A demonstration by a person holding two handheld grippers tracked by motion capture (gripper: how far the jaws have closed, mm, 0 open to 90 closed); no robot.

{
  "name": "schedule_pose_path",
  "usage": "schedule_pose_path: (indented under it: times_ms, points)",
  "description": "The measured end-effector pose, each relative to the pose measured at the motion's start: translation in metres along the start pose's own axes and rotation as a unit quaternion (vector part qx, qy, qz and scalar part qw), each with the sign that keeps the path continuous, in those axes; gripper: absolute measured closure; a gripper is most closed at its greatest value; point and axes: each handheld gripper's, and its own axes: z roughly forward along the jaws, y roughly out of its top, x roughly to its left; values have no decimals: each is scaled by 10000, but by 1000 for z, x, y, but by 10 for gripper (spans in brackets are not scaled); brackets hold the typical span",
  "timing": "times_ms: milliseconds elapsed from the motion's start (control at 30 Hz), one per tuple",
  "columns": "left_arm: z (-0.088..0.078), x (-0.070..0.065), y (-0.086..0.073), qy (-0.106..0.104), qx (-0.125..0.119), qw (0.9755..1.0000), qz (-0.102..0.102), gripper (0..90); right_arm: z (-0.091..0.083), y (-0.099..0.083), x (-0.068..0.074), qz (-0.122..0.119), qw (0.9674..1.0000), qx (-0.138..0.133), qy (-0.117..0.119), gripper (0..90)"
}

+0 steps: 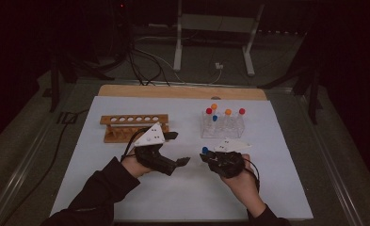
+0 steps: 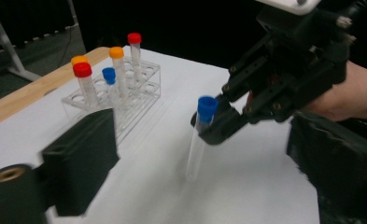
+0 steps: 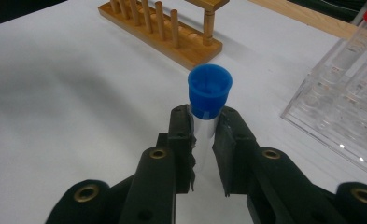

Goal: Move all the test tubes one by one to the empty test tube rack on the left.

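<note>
A clear tube with a blue cap (image 3: 210, 91) stands nearly upright just above the white sheet, and my right gripper (image 3: 203, 126) is shut on it just under the cap. In the high view the right gripper (image 1: 206, 156) is at centre right with the tube (image 1: 205, 150) at its tip. My left gripper (image 1: 180, 148) is a short way to the tube's left, its jaws wide apart and nothing between them. From the left gripper view, the tube (image 2: 195, 154) hangs from the right gripper (image 2: 211, 128) ahead.
A wooden rack (image 1: 133, 126) with a row of holes stands at the back left. A clear plastic rack (image 1: 222, 126) at the back right holds several tubes with red, orange and blue caps. White sheet (image 1: 182, 197) covers the table.
</note>
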Motion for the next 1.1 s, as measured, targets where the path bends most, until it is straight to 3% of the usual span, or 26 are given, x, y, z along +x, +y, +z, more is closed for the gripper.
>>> schedule_pose_path:
  times_ms: [133,567,1100]
  points:
    - [10,-1,3,-39,34,10000,76,168,0,0,2,-19,10000,4,23,767]
    - [47,-3,7,-300,14,9995,7,419,-3,1,6,-57,9999,-42,94,767]
    - [59,0,2,-506,289,9983,60,751,-5,2,6,-32,9999,-69,77,766]
